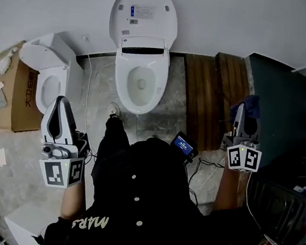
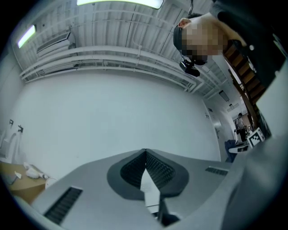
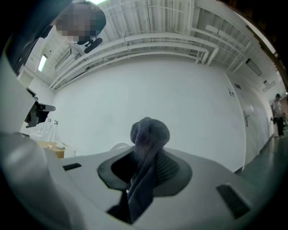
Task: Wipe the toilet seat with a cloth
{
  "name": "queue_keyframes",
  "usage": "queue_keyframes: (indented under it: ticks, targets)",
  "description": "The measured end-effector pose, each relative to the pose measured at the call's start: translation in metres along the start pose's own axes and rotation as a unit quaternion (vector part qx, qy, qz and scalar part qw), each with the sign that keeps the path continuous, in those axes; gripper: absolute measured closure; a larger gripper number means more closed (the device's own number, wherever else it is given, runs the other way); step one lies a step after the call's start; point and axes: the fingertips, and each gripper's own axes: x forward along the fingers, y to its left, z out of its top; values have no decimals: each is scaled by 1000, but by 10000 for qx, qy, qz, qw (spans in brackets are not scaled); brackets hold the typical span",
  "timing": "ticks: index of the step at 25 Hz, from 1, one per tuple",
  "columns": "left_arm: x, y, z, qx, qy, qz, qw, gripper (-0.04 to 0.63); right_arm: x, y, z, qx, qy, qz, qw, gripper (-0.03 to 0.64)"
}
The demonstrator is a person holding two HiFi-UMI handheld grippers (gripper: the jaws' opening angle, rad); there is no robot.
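A white toilet (image 1: pixel 139 85) stands ahead against the wall, its lid (image 1: pixel 144 15) raised and the seat ring (image 1: pixel 126 61) down around the bowl. My right gripper (image 1: pixel 243 114) is held up at the right, well short of the toilet, shut on a dark blue cloth (image 1: pixel 249 106). In the right gripper view the cloth (image 3: pixel 148 134) bunches up above the closed jaws of the right gripper (image 3: pixel 145 161). My left gripper (image 1: pixel 62 102) is held up at the left. In the left gripper view the left gripper (image 2: pixel 145 155) is shut with nothing in it, facing a bare wall.
A second white toilet (image 1: pixel 47 79) and a cardboard box (image 1: pixel 10 95) stand at the left. Dark wooden boards (image 1: pixel 211 93) lie right of the toilet, with a dark panel (image 1: pixel 291 113) beyond. A small device with a blue screen (image 1: pixel 184 145) and cables lie by the person's feet.
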Motion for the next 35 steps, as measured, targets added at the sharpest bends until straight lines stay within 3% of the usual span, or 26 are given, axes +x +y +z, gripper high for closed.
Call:
queue_keyframes:
  ticks: [9,15,29,35]
  targets:
    - [-25,3,26,359,212,296,9987,588,-12,14,-6,-47,233,230,9995,520]
    - [-31,22,30,397,244,397,9981,588,-18,27,-1,43,236,192,9995,520]
    - [-38,76,27,-13,-32,391,9992,588,-16,70,38,74,167,150,9997,520]
    - [-38,92,7,-194,86,476,9986,588,-9,80,52,36,75,41,10000,518]
